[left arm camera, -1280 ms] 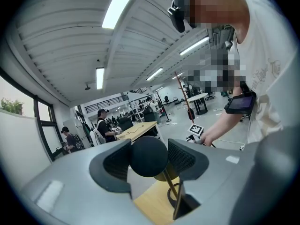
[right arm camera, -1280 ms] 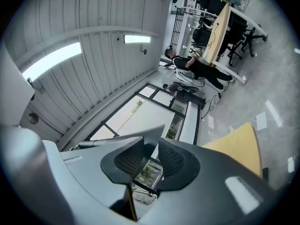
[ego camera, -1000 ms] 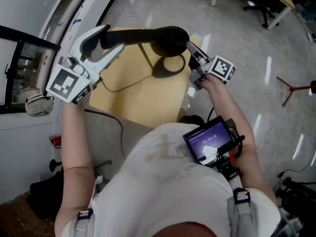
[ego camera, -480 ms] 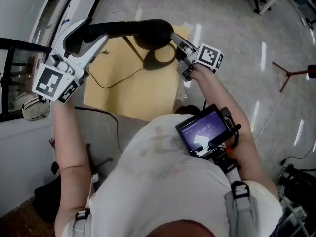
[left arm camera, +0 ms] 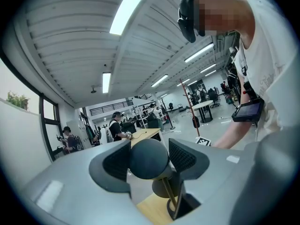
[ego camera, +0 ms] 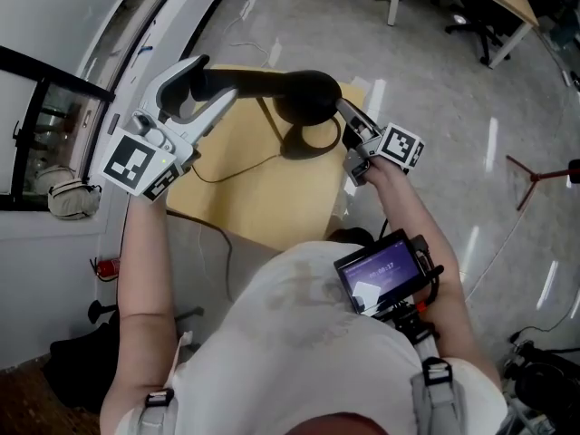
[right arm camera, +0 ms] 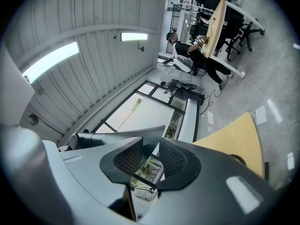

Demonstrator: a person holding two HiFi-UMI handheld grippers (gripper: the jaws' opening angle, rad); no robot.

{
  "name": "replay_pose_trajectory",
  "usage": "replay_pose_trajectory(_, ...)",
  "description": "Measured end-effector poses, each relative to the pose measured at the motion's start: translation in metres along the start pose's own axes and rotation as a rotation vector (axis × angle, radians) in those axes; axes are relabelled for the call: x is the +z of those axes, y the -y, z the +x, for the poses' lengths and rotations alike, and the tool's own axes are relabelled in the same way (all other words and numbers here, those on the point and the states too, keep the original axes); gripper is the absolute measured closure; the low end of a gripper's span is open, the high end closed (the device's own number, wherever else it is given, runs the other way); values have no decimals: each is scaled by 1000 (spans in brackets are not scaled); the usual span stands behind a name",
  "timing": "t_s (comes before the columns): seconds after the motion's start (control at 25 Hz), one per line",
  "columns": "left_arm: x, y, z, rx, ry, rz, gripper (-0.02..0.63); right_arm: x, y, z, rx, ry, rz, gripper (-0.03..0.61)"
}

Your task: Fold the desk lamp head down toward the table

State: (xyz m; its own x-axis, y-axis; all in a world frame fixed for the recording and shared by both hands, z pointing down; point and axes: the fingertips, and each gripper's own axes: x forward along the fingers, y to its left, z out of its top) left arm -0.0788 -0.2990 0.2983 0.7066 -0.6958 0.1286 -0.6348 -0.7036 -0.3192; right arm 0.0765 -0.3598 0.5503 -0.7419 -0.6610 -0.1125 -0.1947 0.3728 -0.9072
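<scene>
Text on the chest-mounted screen [ego camera: 385,270] is too small to read; nothing else bears writing.

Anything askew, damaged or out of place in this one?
Nothing stands out. The desk lamp sits on the yellow table, its cord loose across the top, and the left gripper grips one end of it.

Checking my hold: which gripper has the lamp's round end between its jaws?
The left gripper; the right gripper, jaws just opened wider, straddles only a thin edge of the lamp.
</scene>
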Motion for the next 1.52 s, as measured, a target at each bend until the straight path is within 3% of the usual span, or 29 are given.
replay_pose_trajectory(0.16, 1, -8, -2, 55, 51, -92, 364, 5, 0, 0, -48, -34, -111, 475)
replay_pose_trajectory(0.48, -5, -11, -16, 167, 113, -150, 364, 22, -10, -9, -119, -20, -304, 482)
replay_pose_trajectory(0.72, -22, -10, -48, 254, 170, -259, 391, 22, -23, -14, -161, -41, -423, 525)
replay_pose_trajectory(0.92, -52, 4, -69, 286, 160, -334, 424, 23, -33, -21, -178, -58, -499, 544)
replay_pose_trajectory(1.12, -90, 26, -87, 298, 134, -394, 502, 10, -56, -23, -159, -87, -595, 565)
replay_pose_trajectory(1.28, -96, 37, -91, 302, 129, -424, 571, 5, -86, -21, -134, -131, -709, 565)
replay_pose_trajectory(1.52, -110, 74, -101, 240, 120, -451, 607, -29, -126, -30, -67, -201, -832, 563)
